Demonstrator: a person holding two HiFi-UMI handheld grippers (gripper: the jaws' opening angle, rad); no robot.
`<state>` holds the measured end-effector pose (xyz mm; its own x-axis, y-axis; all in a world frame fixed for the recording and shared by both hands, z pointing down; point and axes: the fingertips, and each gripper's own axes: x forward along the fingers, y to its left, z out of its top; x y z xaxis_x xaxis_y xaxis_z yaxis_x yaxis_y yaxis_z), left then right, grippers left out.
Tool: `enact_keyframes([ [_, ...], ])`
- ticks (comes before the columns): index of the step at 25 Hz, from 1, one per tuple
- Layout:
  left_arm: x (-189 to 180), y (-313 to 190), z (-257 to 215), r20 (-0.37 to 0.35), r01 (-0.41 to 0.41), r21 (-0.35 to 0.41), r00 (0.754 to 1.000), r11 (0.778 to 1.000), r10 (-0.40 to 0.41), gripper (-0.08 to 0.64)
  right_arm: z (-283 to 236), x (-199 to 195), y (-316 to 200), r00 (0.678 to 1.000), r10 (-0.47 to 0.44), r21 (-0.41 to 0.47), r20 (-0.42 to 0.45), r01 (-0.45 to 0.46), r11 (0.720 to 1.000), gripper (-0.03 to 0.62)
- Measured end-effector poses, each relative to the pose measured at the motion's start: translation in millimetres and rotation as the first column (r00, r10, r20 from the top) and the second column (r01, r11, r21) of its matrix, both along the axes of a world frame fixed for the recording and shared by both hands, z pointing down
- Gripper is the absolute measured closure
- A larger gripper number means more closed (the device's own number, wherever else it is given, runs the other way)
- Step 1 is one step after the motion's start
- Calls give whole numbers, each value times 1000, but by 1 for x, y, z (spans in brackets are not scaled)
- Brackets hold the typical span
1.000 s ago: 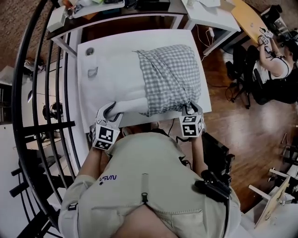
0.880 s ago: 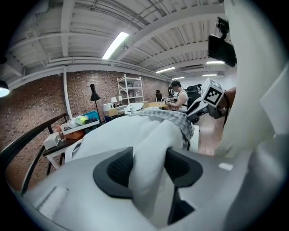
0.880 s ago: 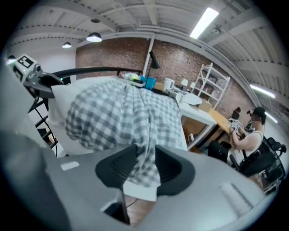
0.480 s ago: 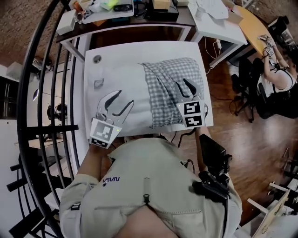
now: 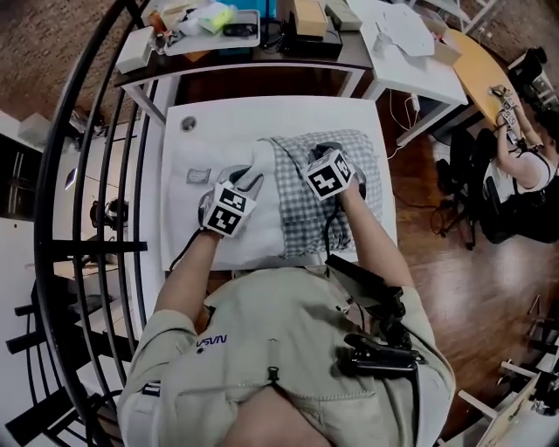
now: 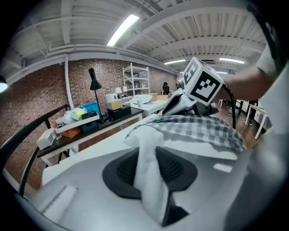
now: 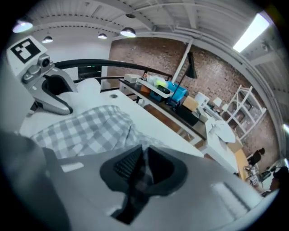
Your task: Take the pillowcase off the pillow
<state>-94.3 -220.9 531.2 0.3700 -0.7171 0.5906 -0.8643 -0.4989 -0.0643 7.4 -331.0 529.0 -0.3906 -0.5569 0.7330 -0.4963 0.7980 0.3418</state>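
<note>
On the white table (image 5: pixel 262 113) lies a white pillow (image 5: pixel 249 240), its right part still inside a grey-checked pillowcase (image 5: pixel 306 223). My left gripper (image 5: pixel 251 175) sits at the pillow's bare far end. Its jaws have just been closing and now pinch a fold of the white pillow (image 6: pixel 148 135) in the left gripper (image 6: pixel 149 155). My right gripper (image 5: pixel 321 150) is over the pillowcase. Its jaws have just been closing too, and the right gripper (image 7: pixel 140 168) clamps a fold of the checked pillowcase (image 7: pixel 86 128). The two grippers stand close, side by side.
Two small objects (image 5: pixel 188 125) (image 5: pixel 199 173) lie on the table's left part. Beyond the table are a dark desk with clutter (image 5: pixel 236 26) and a white desk (image 5: pixel 402 35). A black railing (image 5: pixel 87 175) runs along the left. A seated person (image 5: pixel 524 166) is far right.
Both grippers moved from the table's near edge to the far part of the pillow. The open left jaws closed on white pillow fabric, the right jaws on checked fabric.
</note>
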Motion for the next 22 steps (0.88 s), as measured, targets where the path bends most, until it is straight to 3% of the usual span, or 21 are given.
enact_keyframes([
  [1,0,4,-7,10,-4,29,1000,1000,4,491,-5,2,-1,1000,4,26,-6,-4,1000,577],
  [3,-2,11,-29,14,-5,101,1000,995,3,537,-18,6,-3,1000,14,71,-3,-14,997,578],
  [7,-19,34,-77,-45,45,206,998,977,-37,545,-53,43,-27,993,121,229,-15,-115,967,588],
  [10,-38,54,-95,-94,76,238,994,968,-55,545,-61,90,-47,977,215,227,8,-211,951,588],
  [13,-36,60,-101,-76,43,258,997,965,-24,545,-62,118,-55,960,279,247,0,-271,930,588],
  [16,-40,69,-105,-102,62,263,994,963,-36,545,-51,156,-67,922,386,274,-16,-367,889,588],
  [20,-63,76,-87,-162,148,213,980,966,-114,546,-22,236,-83,829,556,256,-55,-526,811,588],
  [22,-68,68,-75,-161,149,195,980,969,-118,544,-10,260,-81,817,575,209,-37,-556,804,588],
])
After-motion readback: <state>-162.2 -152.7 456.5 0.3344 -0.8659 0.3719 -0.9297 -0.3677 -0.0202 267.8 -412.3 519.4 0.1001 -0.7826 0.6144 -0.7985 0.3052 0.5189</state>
